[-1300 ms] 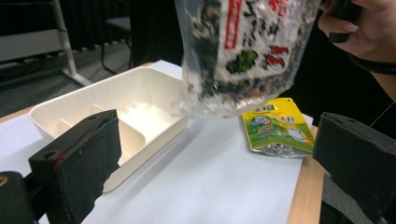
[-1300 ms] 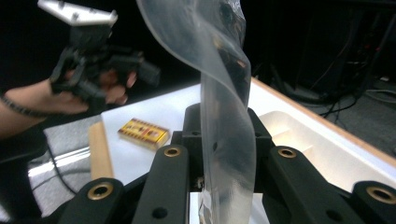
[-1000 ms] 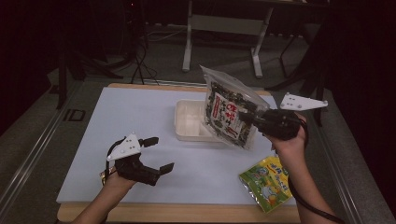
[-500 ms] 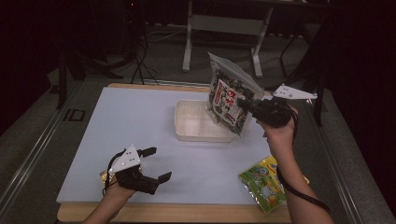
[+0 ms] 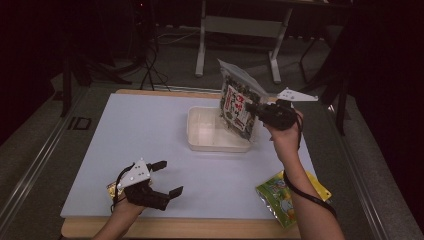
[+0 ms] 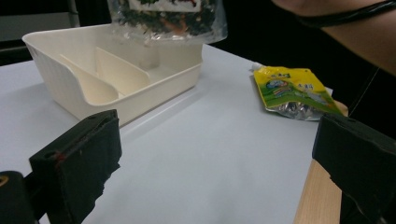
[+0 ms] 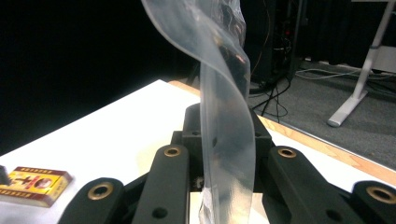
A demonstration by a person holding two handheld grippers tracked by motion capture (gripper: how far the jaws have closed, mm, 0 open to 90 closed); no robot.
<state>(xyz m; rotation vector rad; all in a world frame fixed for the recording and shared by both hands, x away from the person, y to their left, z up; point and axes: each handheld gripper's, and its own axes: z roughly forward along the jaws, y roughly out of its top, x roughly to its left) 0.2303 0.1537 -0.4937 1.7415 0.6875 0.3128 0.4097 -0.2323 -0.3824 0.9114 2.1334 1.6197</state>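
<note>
The right gripper (image 5: 256, 108) is pinching a clear snack bag (image 5: 239, 100) over the white tray (image 5: 216, 145), right of middle. Its red writing is too small to read. The left gripper (image 5: 164, 178), jaws apart, is resting lower left. A yellow bag (image 5: 276, 195) is lying lower right

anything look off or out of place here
Only small things: the yellow-green snack bag lies at the table's near right edge, a corner overhanging it. The right gripper holds the seaweed bag tilted over the tray. Nothing spilled.
</note>
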